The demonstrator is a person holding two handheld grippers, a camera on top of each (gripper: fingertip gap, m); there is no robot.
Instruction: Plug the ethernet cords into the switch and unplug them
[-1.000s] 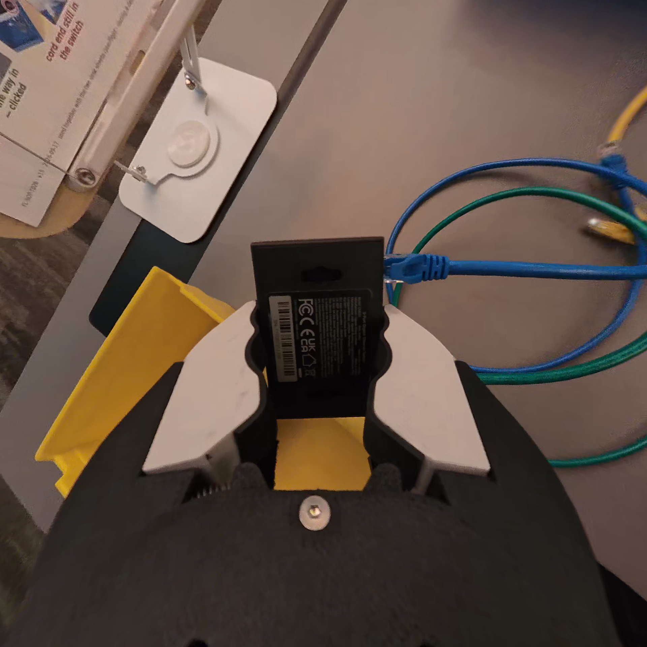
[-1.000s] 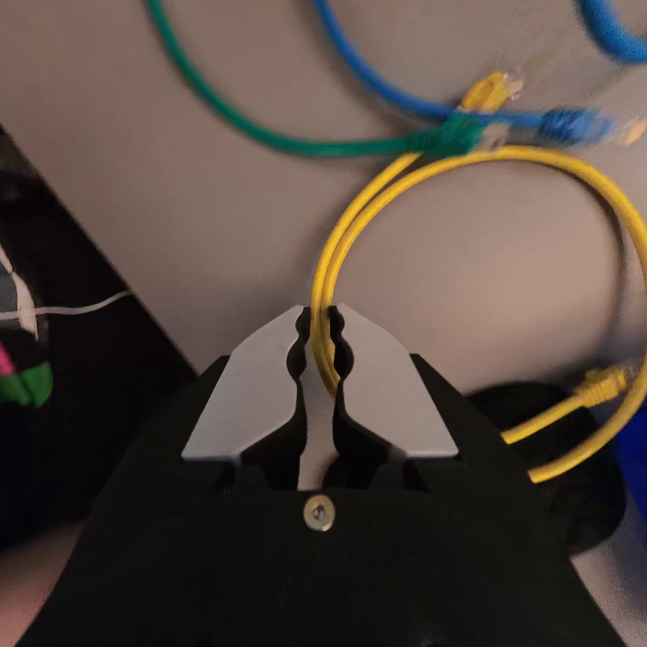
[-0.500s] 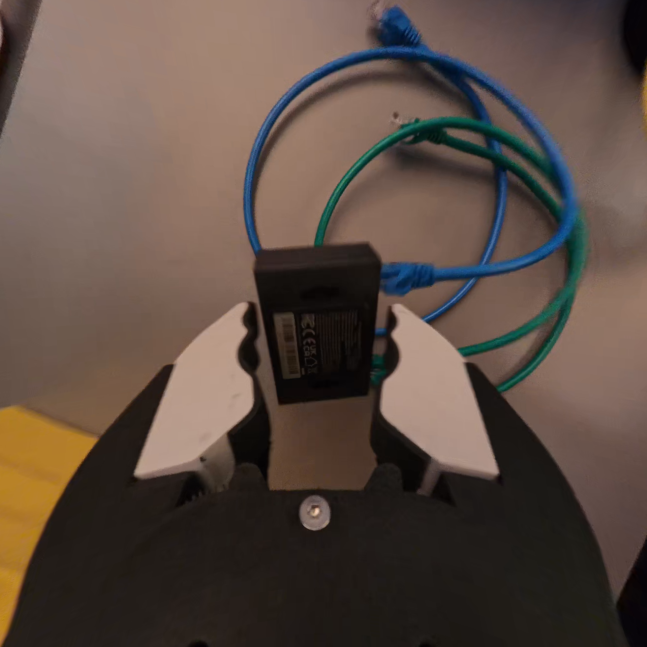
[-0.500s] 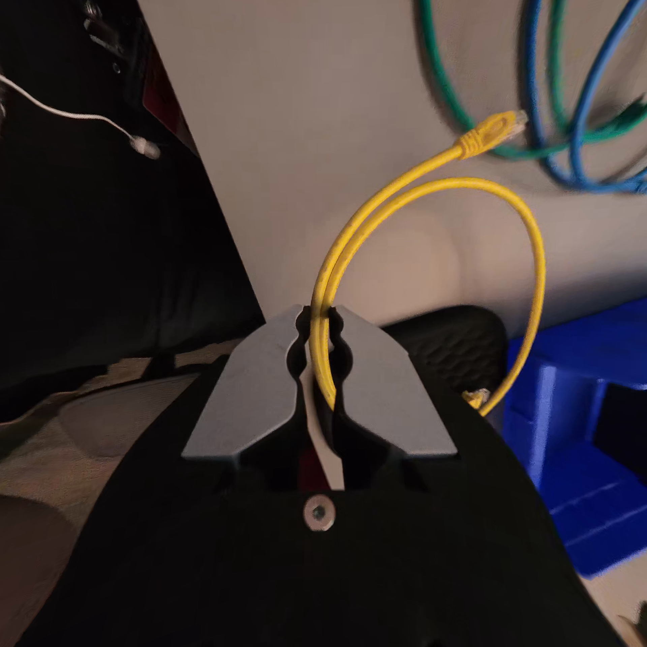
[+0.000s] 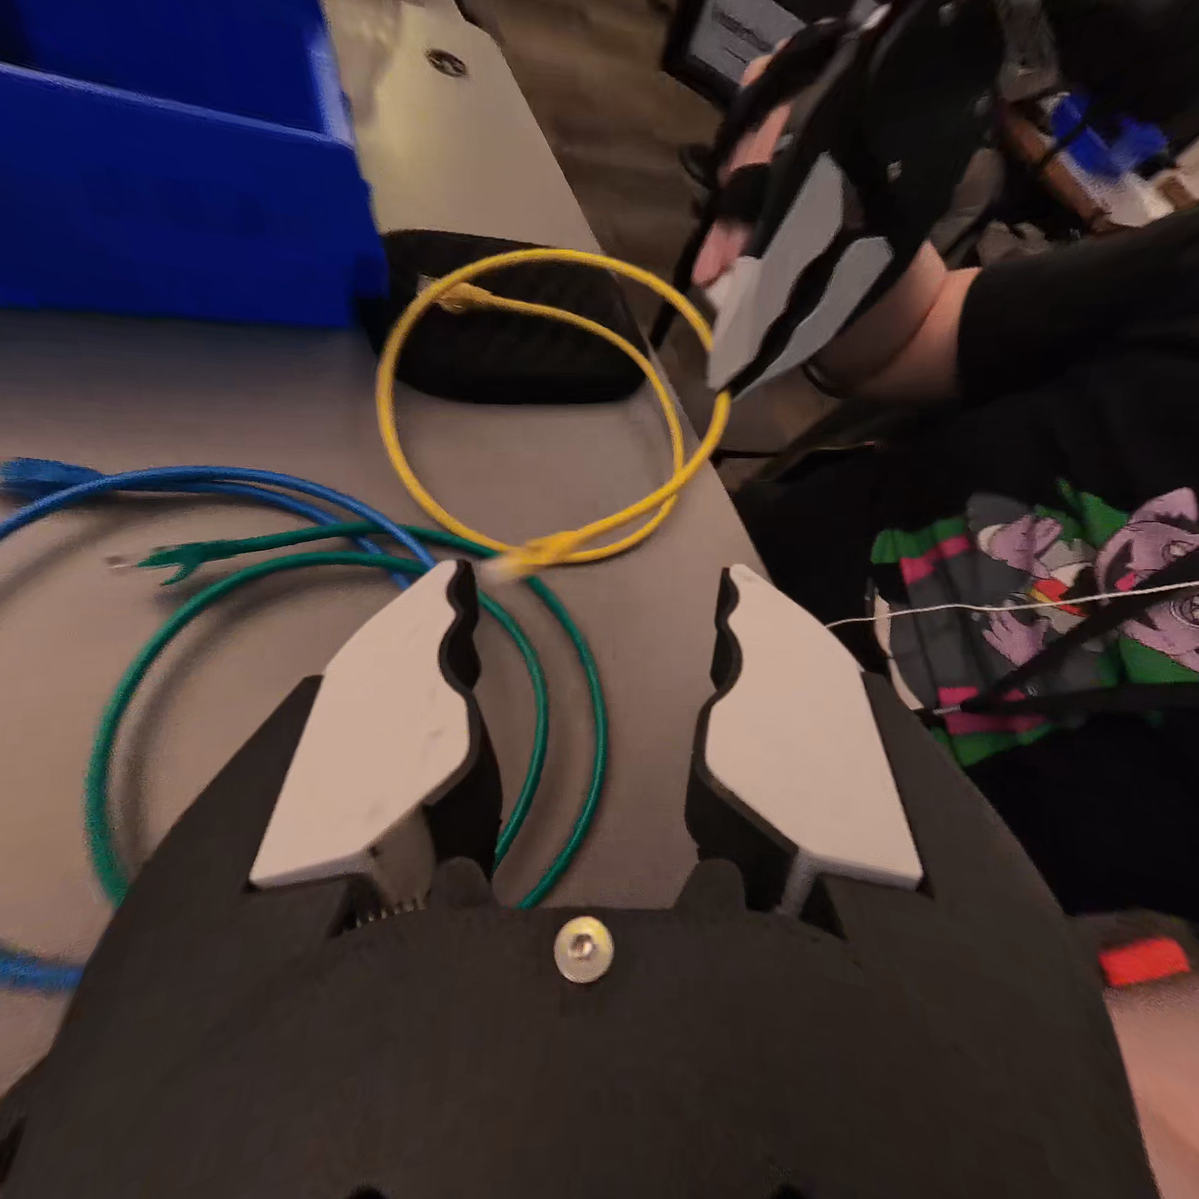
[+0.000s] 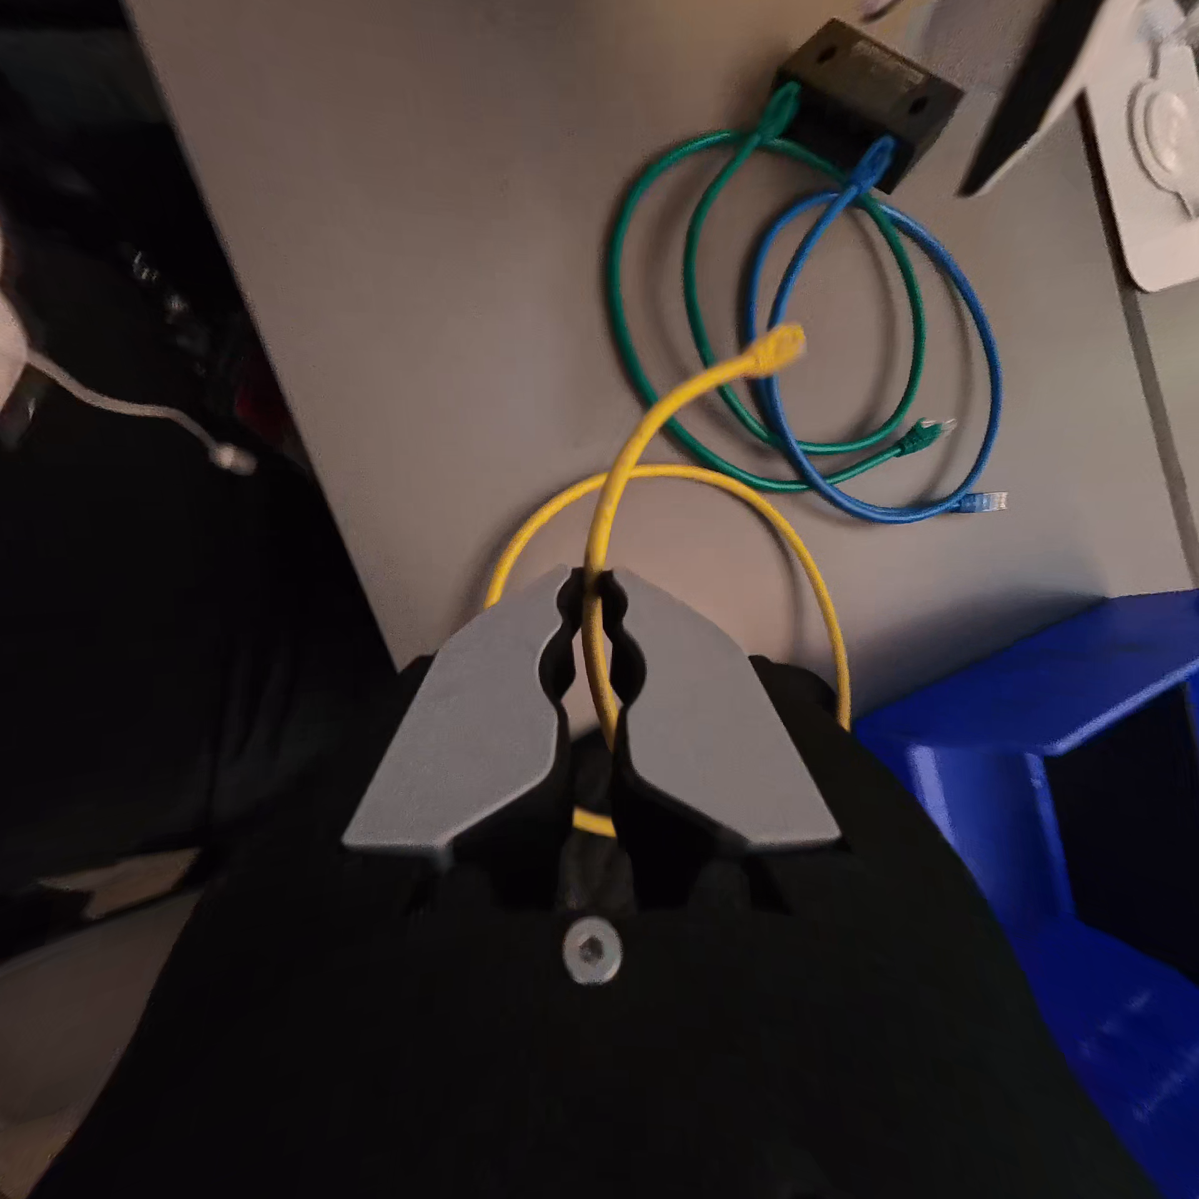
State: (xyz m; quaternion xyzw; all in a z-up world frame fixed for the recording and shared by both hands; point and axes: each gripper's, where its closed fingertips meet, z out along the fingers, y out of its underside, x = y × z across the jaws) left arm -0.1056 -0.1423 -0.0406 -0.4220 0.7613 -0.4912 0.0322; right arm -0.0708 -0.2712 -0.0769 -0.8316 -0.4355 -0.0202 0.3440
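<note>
The left claw (image 5: 593, 574) had let go of the switch (image 6: 863, 97) it clamped a second ago and hung wide open and empty over the green cord (image 5: 571, 681). The switch now lay flat on the grey tabletop (image 6: 454, 259), well clear of both claws, with green and blue cord (image 6: 973, 311) ends at its ports. The right claw (image 6: 587, 577) stayed pinched tight on the yellow cord (image 6: 610, 519), one plug (image 6: 778, 344) lifted free toward the loops, the rest curling back beside the blue bin (image 6: 1038, 681).
</note>
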